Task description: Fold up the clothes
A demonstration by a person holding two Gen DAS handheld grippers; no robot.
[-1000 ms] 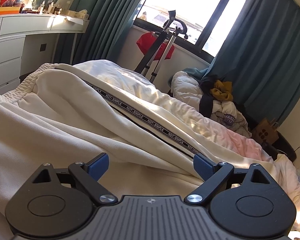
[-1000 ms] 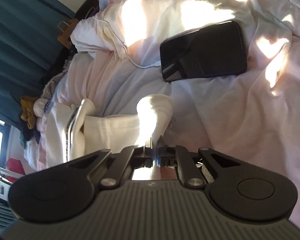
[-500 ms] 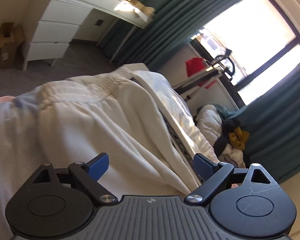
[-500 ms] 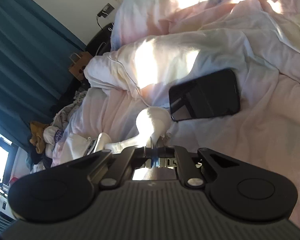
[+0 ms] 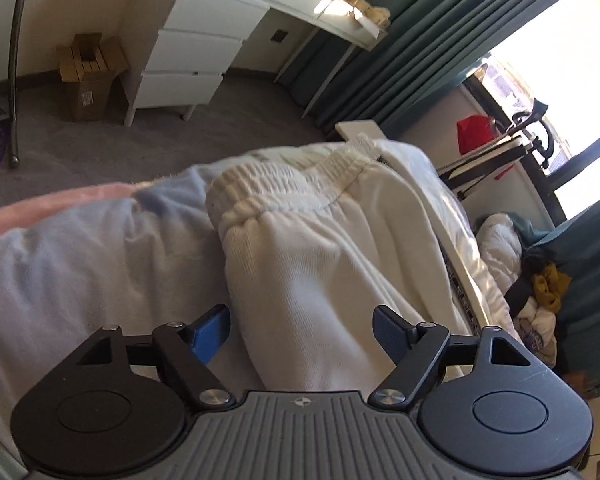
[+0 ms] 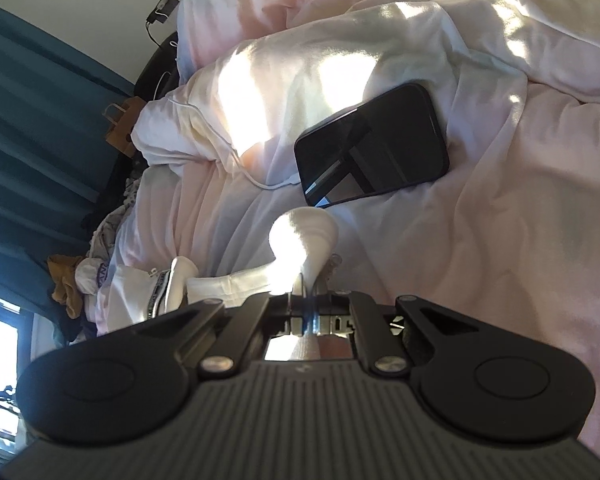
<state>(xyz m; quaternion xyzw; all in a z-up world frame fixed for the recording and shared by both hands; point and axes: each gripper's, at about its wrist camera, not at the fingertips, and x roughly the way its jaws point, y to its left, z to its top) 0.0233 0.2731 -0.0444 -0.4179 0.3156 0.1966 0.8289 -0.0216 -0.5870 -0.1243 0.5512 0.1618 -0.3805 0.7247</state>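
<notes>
Sweatpants (image 5: 312,264), cream-white with an elastic waistband (image 5: 300,184), lie spread on the bed right ahead of my left gripper (image 5: 302,330). Its blue fingers (image 5: 210,334) stand wide apart with nothing between them: one sits just off the garment's near edge over the pale blue sheet (image 5: 80,264), the other over the cream cloth. A black band with printed lettering runs down the far side of the sweatpants, toward the window.

My right gripper (image 6: 310,312) has its fingers pressed together, clamped on a fold of the same white fabric (image 6: 304,240), which bulges up in a sunlit lump just past the tips. From that lump the cloth trails off to the left, away from the phone, toward a striped band.

Beyond the sweatpants on the right side, a black phone (image 6: 370,148) lies face up on the pink duvet (image 6: 500,220), near the pinched lump but not touching it, with a white cable (image 6: 236,156) running from its lower corner.

Beyond the waistband in the left view stands a white drawer unit (image 5: 192,56) on grey carpet, with a cardboard box (image 5: 88,76) beside it. Teal curtains (image 5: 360,52) hang farther off beside the bright window.
</notes>
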